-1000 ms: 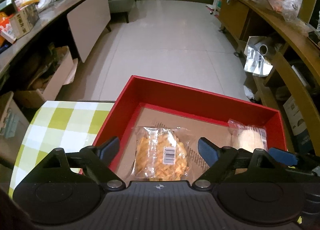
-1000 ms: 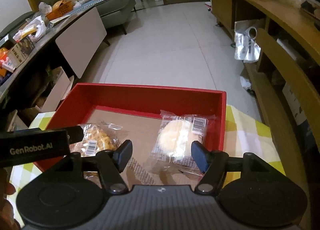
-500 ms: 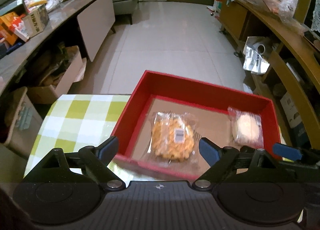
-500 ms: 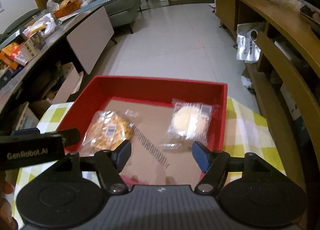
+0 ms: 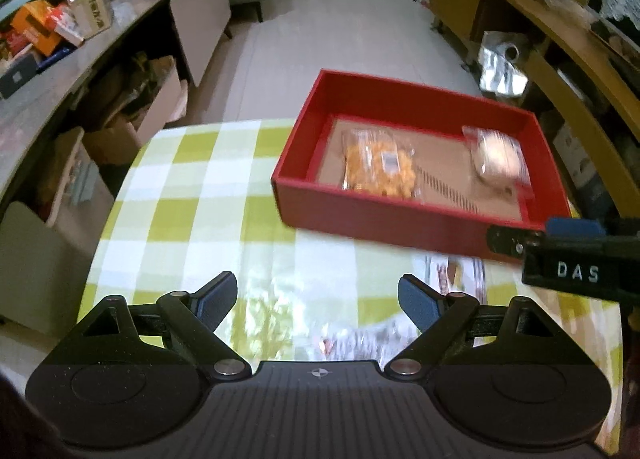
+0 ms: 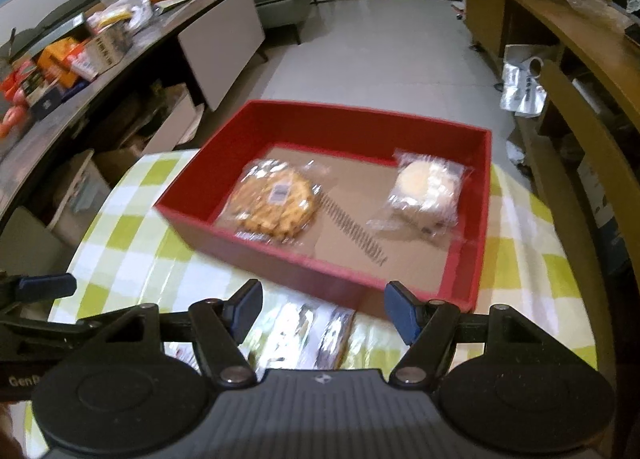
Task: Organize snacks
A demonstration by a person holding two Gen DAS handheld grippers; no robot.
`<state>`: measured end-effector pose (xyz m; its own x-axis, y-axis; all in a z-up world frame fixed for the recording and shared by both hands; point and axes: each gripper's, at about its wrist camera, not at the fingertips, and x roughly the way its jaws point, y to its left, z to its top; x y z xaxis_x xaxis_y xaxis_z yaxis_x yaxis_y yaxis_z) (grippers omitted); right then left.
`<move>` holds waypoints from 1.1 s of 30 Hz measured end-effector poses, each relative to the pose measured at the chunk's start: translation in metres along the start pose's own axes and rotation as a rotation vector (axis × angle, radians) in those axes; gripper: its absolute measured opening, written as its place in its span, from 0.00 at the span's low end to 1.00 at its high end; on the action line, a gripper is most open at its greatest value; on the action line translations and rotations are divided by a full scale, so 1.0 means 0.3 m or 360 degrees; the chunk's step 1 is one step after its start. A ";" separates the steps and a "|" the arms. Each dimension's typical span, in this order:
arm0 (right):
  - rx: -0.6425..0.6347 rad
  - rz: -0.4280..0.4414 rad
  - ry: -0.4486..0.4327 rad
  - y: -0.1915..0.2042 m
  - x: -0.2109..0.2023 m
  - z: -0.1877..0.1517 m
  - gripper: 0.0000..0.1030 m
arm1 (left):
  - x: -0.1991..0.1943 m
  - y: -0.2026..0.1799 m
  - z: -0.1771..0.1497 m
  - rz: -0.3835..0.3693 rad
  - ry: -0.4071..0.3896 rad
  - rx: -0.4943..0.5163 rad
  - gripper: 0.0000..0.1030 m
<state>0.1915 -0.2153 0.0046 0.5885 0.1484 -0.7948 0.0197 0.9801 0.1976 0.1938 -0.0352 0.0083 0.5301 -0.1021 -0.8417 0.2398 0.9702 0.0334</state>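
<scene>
Right wrist view: two clear-wrapped snacks, golden cracker (image 6: 276, 199) at ten o'clock, pale cake (image 6: 424, 189) at two, are seen inside a red cardboard box (image 6: 340, 123); both hand-held grippers, right (image 6: 322, 309) and left (image 5: 316, 301), are held spread, empty.

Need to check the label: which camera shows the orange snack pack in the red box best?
Right wrist: the orange snack pack is larger and sharper, label visible. Left wrist shows it smaller and blurred.

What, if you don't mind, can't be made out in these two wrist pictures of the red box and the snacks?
- Flat printed packet on the green-checked tablecloth, right wrist view: blurred, partly behind the right gripper; its print is unreadable.
- Same packet, left wrist view: glare and blur smear it.
- Barcode label on the orange wrapped cracker in the red rectangular box: too small.
- Pale round wrapped cake, left wrist view: blurred.
</scene>
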 end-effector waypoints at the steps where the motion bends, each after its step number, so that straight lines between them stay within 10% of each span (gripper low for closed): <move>1: -0.0008 0.0009 0.0017 0.010 -0.002 -0.012 0.73 | -0.007 0.004 -0.014 -0.0001 0.0002 0.0009 0.89; 33: -0.0308 0.0214 0.0235 0.247 -0.028 -0.209 0.74 | 0.033 0.143 -0.391 0.0116 0.0383 0.0211 0.90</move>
<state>0.1373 -0.1358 -0.0101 0.4510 0.2828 -0.8465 -0.2136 0.9551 0.2052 0.1140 0.0313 -0.0617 0.3453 0.0371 -0.9377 0.3208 0.9344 0.1550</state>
